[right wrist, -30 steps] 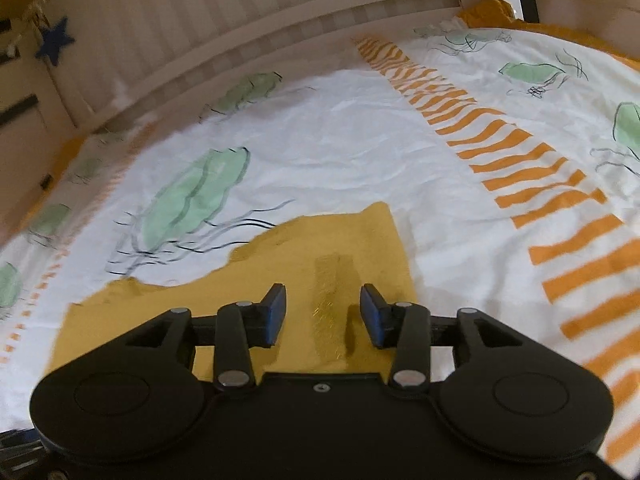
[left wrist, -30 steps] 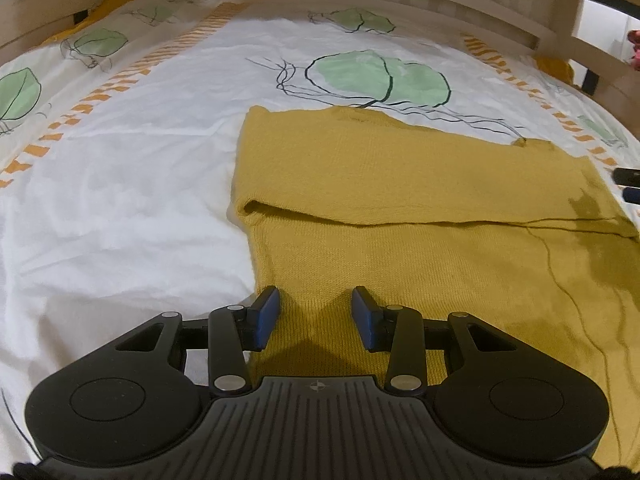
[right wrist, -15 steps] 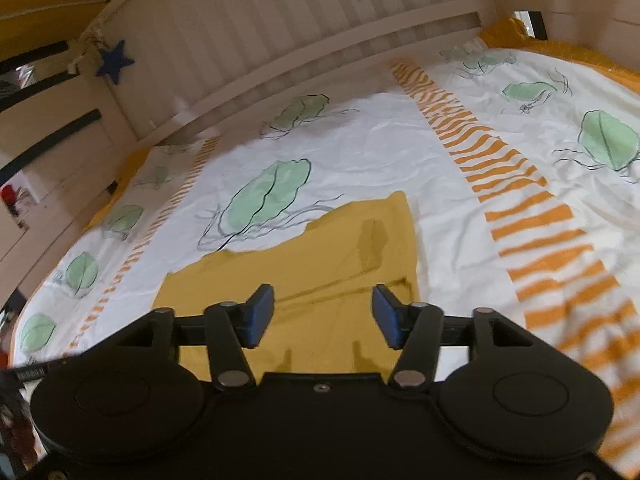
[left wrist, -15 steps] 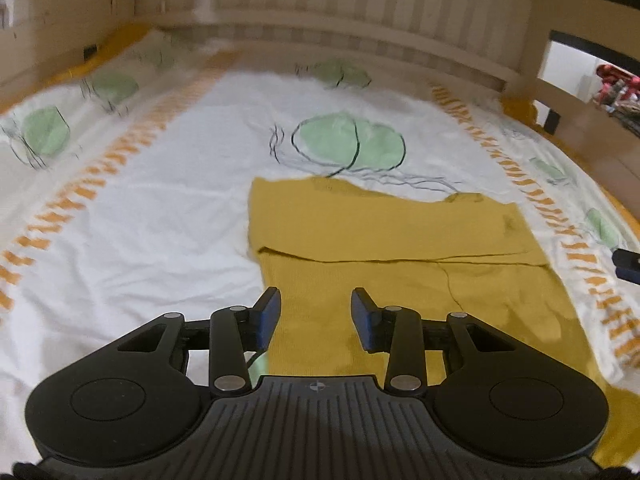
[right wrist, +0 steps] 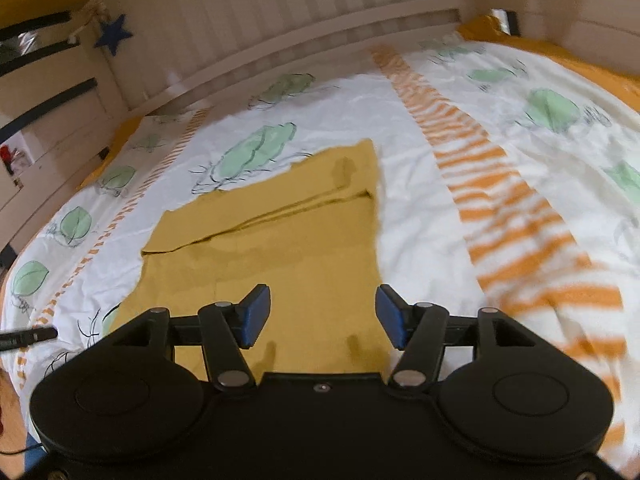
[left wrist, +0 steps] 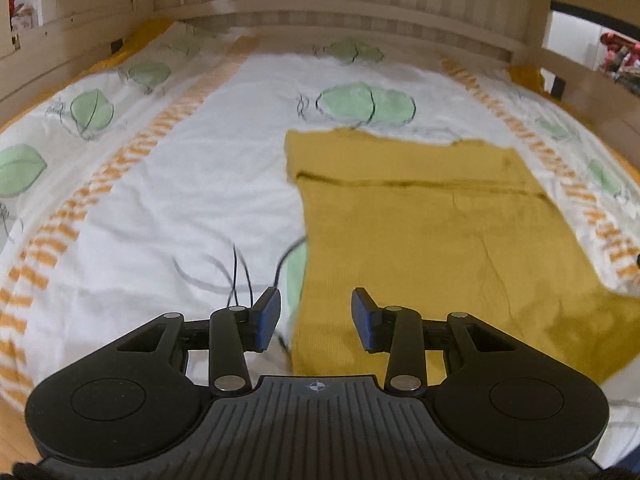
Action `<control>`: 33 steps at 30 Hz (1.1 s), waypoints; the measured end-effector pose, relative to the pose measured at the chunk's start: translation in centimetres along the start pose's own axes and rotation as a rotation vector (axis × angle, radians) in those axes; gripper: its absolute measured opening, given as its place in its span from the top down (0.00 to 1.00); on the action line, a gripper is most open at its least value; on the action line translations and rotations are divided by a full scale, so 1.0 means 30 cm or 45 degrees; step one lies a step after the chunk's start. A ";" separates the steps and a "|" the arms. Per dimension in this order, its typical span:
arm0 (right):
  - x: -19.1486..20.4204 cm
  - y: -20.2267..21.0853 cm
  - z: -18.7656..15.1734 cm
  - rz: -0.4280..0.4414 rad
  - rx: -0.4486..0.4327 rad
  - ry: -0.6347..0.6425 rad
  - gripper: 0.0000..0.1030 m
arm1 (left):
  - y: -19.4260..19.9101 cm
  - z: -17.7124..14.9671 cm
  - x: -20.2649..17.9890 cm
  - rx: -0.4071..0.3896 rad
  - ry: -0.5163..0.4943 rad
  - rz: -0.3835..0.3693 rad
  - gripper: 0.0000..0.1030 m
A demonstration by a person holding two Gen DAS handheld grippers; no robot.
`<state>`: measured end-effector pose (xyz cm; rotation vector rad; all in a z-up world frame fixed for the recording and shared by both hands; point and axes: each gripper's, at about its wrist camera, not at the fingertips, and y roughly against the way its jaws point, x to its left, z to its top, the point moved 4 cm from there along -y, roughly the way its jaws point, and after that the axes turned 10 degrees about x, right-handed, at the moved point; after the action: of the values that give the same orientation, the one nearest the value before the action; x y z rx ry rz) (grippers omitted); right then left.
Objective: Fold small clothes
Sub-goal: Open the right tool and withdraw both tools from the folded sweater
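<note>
A mustard-yellow knitted garment lies flat on the bed, with its far part folded over toward me into a band. It also shows in the right wrist view. My left gripper is open and empty, held above the garment's near left edge. My right gripper is open and empty, above the garment's near right part. Neither gripper touches the cloth.
The bed sheet is white with green leaf prints and orange stripe bands. A slatted wooden headboard and side rails enclose the bed. A blue star hangs on the rail. A dark object lies at the left edge.
Both grippers have pulled back and risen away from the garment, so more of it and the bed shows. The right gripper's jaws have opened wider. The garment lies unmoved.
</note>
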<state>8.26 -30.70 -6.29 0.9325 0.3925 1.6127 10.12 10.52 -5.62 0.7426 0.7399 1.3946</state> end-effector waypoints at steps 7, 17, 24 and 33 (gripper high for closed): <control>-0.043 0.042 -0.084 -0.039 0.005 -0.083 0.38 | -0.001 -0.084 0.001 0.042 0.039 0.005 0.63; -0.025 0.077 -0.115 -0.046 -0.006 -0.090 0.34 | 0.007 -0.141 -0.020 0.067 0.034 0.043 0.63; 0.011 0.074 -0.131 -0.060 0.020 -0.032 0.32 | -0.010 -0.149 -0.031 0.121 -0.021 0.031 0.55; 0.035 0.050 -0.146 -0.005 0.055 -0.045 0.32 | -0.030 -0.153 -0.048 0.160 -0.072 0.017 0.48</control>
<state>3.98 -29.10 -7.63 0.9906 0.4059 1.5873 6.84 9.13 -8.98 0.8828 0.7847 1.3427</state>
